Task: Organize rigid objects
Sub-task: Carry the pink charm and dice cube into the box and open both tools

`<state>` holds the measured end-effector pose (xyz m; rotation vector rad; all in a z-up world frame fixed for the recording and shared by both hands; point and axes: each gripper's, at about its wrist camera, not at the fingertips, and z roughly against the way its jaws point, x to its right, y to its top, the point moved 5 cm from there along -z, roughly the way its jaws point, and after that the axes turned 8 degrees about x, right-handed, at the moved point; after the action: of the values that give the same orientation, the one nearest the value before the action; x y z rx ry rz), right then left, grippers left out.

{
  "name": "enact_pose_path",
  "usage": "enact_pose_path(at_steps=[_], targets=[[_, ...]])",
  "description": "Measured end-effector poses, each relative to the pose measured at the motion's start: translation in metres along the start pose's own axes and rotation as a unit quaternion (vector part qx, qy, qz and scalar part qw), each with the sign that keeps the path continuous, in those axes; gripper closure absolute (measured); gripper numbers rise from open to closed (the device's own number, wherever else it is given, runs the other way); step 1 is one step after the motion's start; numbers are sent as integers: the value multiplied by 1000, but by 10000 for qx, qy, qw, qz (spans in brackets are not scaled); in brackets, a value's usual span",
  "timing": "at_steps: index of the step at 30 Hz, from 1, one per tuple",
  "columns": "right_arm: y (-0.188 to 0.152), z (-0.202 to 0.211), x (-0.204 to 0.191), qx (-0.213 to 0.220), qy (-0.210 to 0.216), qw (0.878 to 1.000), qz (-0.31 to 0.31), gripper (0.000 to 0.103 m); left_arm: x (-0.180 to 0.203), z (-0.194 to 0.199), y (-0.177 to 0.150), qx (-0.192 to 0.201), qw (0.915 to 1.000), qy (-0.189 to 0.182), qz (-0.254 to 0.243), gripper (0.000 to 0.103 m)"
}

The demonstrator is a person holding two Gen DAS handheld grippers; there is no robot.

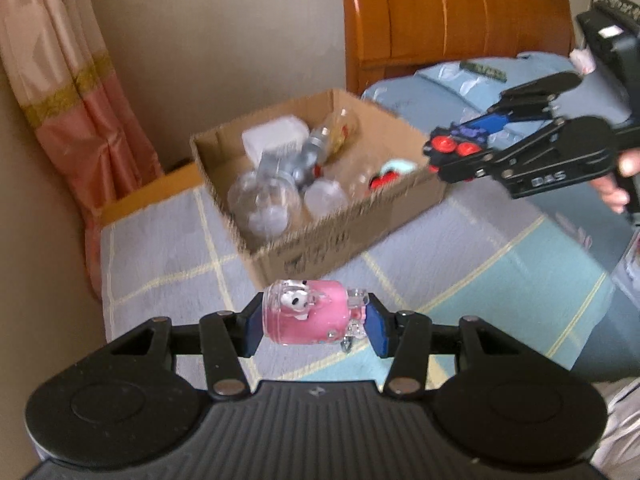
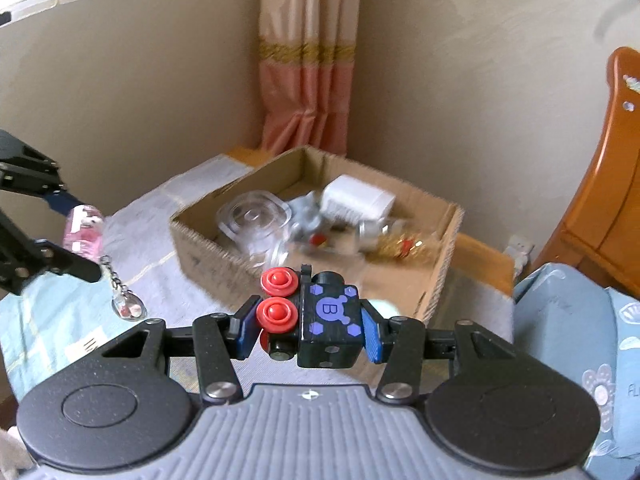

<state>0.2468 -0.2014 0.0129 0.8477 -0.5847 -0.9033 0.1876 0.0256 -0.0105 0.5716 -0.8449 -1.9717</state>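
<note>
My left gripper is shut on a pink keychain capsule with a small white figure inside, held above the checked bedspread. In the right wrist view the same pink capsule shows at the left with its chain and clear charm hanging down. My right gripper is shut on a black toy train car with red wheels and a purple "B". The left wrist view shows that right gripper with the toy train car near the right wall of the cardboard box.
The open cardboard box sits on the bed and holds clear plastic containers, a white block, grey parts and a small bottle. A wooden headboard, a blue pillow and a pink curtain surround it. A hand holds the right gripper.
</note>
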Motion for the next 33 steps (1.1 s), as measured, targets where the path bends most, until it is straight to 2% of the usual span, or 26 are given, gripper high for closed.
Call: enact_pose_path(at_steps=[10,19,22,24,27,33], targets=[[26,-23,40,27,-302,9994,-174,48,-1,7,64,514,9985,30,-194,54],[35,-56,62,-54,-594,9976,-357,46,-19,-26,110,654,9977,149,-138,54],[32,-61,67,-79,-628,9966,-526,33,-26,-43,120,594,9980,215,-90,54],[28,-61,69,-85,-617,9962,-609,17,-32,-54,124,536,9982,269,-45,54],[24,-56,68,1,-574,9959,-703,3,-42,-71,128,432,9985,345,54,54],[24,-44,69,99,-524,9947,-882,0,-61,-111,134,173,9979,607,159,54]])
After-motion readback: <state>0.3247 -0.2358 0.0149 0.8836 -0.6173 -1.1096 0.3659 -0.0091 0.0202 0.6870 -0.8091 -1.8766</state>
